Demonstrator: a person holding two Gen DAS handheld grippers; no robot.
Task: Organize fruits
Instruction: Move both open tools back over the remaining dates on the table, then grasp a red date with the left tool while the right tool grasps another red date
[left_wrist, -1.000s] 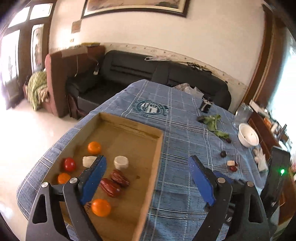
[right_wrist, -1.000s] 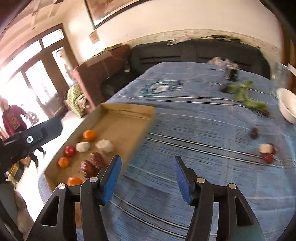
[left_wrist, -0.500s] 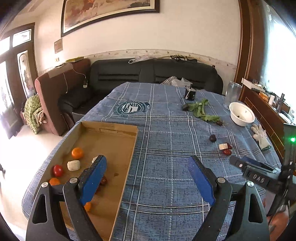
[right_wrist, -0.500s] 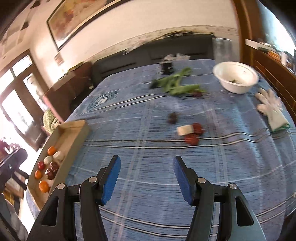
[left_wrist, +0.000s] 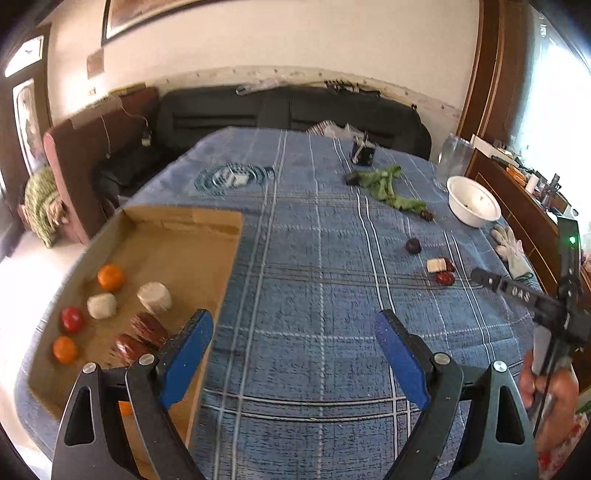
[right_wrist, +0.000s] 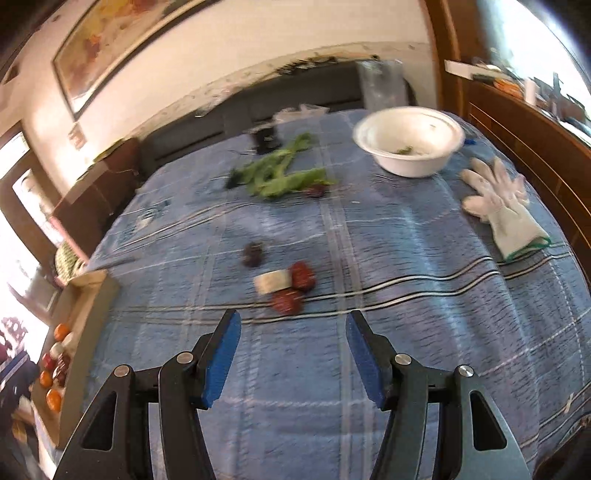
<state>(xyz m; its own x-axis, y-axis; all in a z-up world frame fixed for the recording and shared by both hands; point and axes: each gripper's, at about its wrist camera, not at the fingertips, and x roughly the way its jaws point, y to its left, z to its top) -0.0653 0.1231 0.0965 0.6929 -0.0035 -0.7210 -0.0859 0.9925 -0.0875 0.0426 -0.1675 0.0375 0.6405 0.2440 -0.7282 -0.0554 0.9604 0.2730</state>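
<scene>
A cardboard tray (left_wrist: 177, 240) on the table's left holds oranges (left_wrist: 110, 277), a small tomato (left_wrist: 71, 319), white pieces (left_wrist: 154, 297) and red dates (left_wrist: 147, 328). My left gripper (left_wrist: 293, 341) is open and empty above the tray's right edge. On the blue cloth lie a white piece (right_wrist: 272, 282) with two red dates (right_wrist: 303, 275) touching it and a dark fruit (right_wrist: 253, 254). My right gripper (right_wrist: 291, 341) is open and empty, just short of the nearer date (right_wrist: 286, 301). The same group shows in the left wrist view (left_wrist: 439, 267).
A white bowl (right_wrist: 408, 146), a white glove (right_wrist: 498, 206), green leaves (right_wrist: 280, 173) and a small dark container (left_wrist: 364, 151) lie farther back. The tray (right_wrist: 79, 332) shows at the left of the right wrist view. A black sofa (left_wrist: 291, 114) stands beyond the table.
My right gripper has swung right and moved in close to the dates and white piece. My left gripper has shifted slightly; both stay open and empty.
</scene>
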